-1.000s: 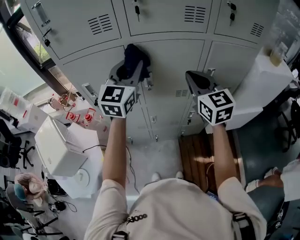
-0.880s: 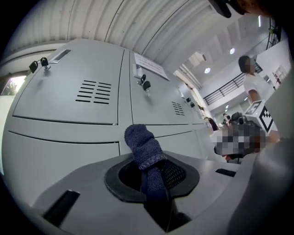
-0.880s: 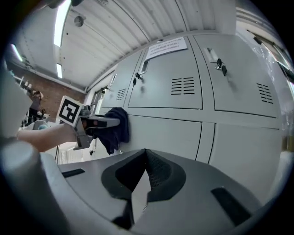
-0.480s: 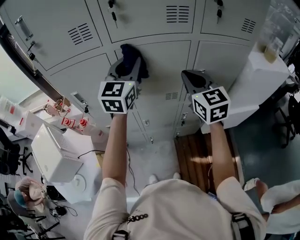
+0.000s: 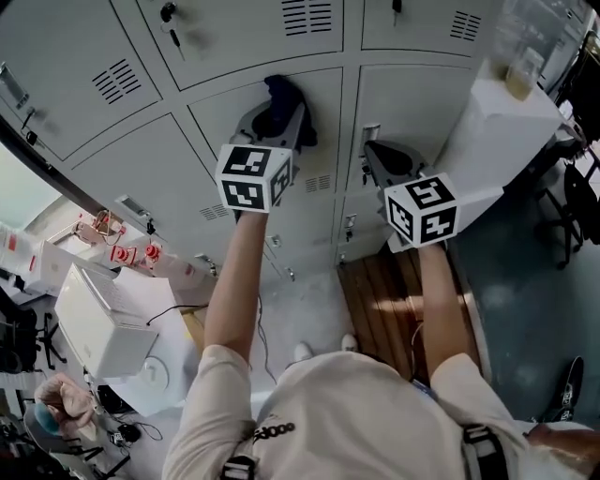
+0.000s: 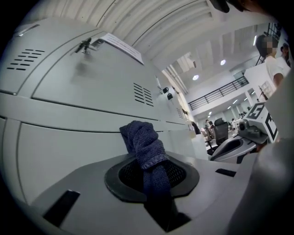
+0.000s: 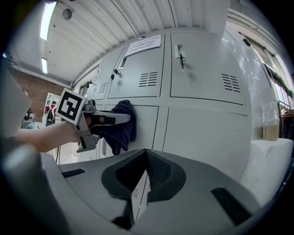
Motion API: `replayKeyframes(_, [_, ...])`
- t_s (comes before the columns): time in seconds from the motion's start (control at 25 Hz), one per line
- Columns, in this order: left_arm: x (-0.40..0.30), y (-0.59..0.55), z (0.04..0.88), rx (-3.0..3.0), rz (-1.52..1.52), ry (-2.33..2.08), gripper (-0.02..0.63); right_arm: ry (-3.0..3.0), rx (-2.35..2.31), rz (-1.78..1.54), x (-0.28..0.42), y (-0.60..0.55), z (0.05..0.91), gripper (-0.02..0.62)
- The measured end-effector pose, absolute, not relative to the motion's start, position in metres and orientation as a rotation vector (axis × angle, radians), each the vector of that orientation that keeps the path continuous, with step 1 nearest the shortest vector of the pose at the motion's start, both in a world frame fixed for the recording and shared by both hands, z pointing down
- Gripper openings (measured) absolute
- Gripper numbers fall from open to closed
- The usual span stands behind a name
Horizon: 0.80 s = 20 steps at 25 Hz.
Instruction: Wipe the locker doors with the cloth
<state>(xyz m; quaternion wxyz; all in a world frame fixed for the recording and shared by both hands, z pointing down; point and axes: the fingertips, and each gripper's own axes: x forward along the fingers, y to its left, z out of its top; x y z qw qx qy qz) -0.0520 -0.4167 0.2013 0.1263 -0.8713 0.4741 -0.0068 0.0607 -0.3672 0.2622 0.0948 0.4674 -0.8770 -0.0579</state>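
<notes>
A dark blue cloth (image 5: 284, 97) is pinched in my left gripper (image 5: 278, 120), which is shut on it and presses it against a grey locker door (image 5: 225, 117) in the second row. In the left gripper view the cloth (image 6: 146, 148) bunches up out of the jaws against the door (image 6: 69, 92). My right gripper (image 5: 379, 157) hovers to the right in front of the neighbouring door (image 5: 412, 103), shut and holding nothing. The right gripper view shows my right gripper (image 7: 146, 155), with the left gripper (image 7: 121, 118) and the cloth (image 7: 120, 128) at its left.
A white cabinet (image 5: 497, 127) with a jar of yellowish liquid (image 5: 521, 70) stands against the lockers at right. Keys (image 5: 169, 14) hang in upper locks. A wooden pallet (image 5: 380, 300) lies on the floor below. White boxes (image 5: 94, 323) sit at lower left.
The left gripper has slid the cloth rightward along the door, toward the seam with the neighbouring door. The right gripper stays shut beside it. My head view has shifted.
</notes>
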Motion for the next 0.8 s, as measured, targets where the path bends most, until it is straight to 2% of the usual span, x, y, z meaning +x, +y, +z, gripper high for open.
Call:
replayKeyframes(0.48, [0.047,-0.437,0.223,-2.599,-0.155,1.178,0.084,-2.541,1.41,-0.12,0.088,-0.356,0.293,0.0])
replayKeyframes(0.64, [0.043,-0.435,0.226,-2.572,-0.184,1.19,0.084,-2.55,1.386,-0.132,0.081,-0.354,0.292,0.0])
replayKeyframes(0.8, [0.002,-0.432,0.238,-2.545,-0.197,1.285,0.084,-2.567,1.347,-0.162,0.067,-0.354,0.289,0.0])
